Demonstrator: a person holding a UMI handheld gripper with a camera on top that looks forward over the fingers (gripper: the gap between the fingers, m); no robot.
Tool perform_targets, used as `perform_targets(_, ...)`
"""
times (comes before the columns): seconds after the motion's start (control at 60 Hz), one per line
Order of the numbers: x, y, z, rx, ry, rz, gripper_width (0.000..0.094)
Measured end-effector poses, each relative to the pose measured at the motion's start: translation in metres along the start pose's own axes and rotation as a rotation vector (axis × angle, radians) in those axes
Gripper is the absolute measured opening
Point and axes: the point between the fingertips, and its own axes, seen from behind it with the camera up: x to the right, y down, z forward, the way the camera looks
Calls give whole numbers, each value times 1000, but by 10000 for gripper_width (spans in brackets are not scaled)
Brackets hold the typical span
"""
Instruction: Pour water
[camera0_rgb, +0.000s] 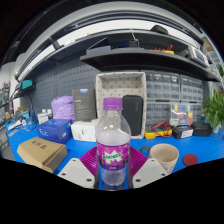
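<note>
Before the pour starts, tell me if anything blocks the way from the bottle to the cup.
Nothing visible does. The bottle stands upright between the gripper fingers, cap still on. The cup sits just right of it on the blue table, with bare table between them. The cap would have to come off before pouring.

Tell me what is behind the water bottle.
Behind the bottle, which stands between the fingers of the gripper, part of a purple mat and a dark rectangular item show. Whatever lies directly behind the bottle is covered. A cup stands beside it.
</note>
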Motion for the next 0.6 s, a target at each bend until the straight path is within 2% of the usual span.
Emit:
perform_targets(0.267,7,0,3,-61,23,143,384)
perform_targets(0.6,23,-31,28,-45,54,1047,382)
